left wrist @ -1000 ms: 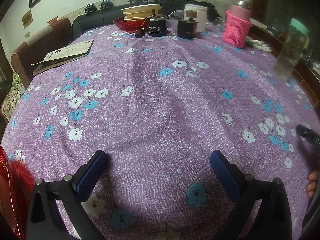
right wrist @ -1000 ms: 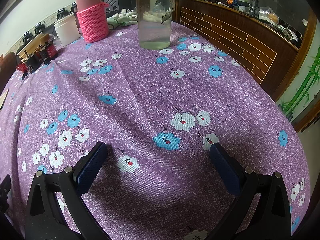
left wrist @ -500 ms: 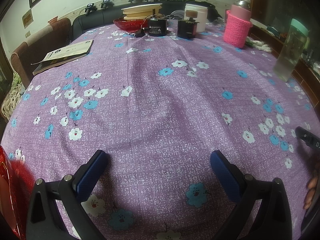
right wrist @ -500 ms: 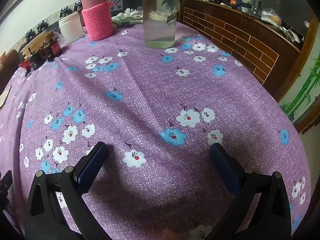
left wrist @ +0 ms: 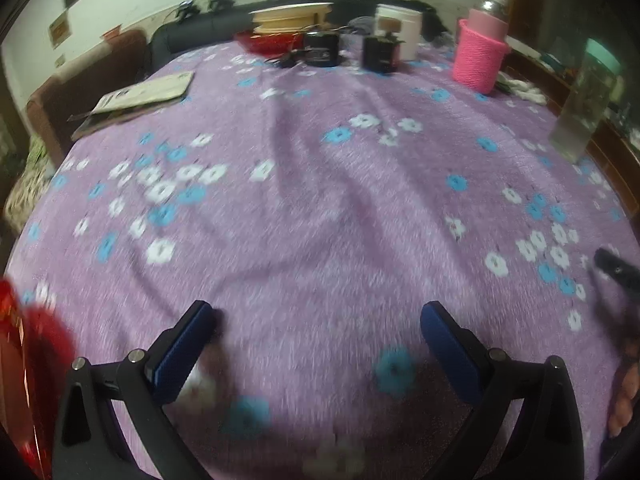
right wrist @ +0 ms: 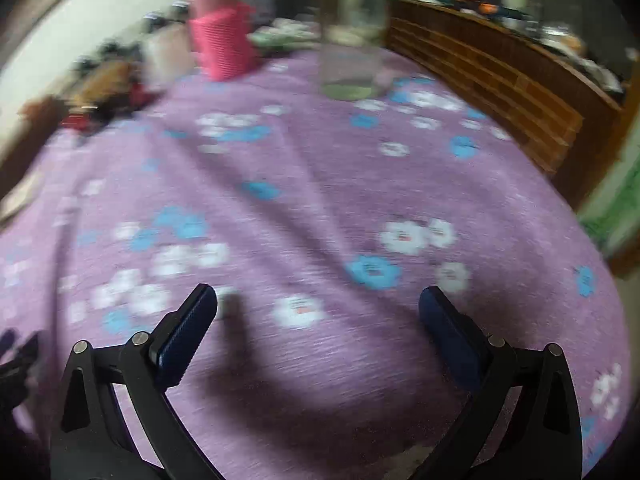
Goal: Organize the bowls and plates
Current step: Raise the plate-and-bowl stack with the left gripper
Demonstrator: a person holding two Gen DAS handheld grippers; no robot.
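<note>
A stack of cream plates (left wrist: 291,19) rests on a red bowl (left wrist: 269,42) at the far edge of the purple flowered tablecloth (left wrist: 320,208). A red object (left wrist: 28,368) shows at the left edge of the left wrist view, blurred. My left gripper (left wrist: 318,320) is open and empty over the near part of the cloth. My right gripper (right wrist: 318,308) is open and empty over the cloth too; one of its fingertips (left wrist: 612,266) shows at the right edge of the left wrist view. Both views are blurred.
At the back stand two black boxes (left wrist: 320,49), a white jar (left wrist: 400,36) and a bottle in a pink knitted sleeve (left wrist: 480,54) (right wrist: 222,38). A clear bottle (left wrist: 584,112) (right wrist: 352,40) stands at the right. A booklet (left wrist: 140,94) lies at the left. A wooden cabinet (right wrist: 500,92) runs along the right.
Both grippers have moved, and the views are now blurred. The right view has swung left and drawn back a little. Both stay open and empty.
</note>
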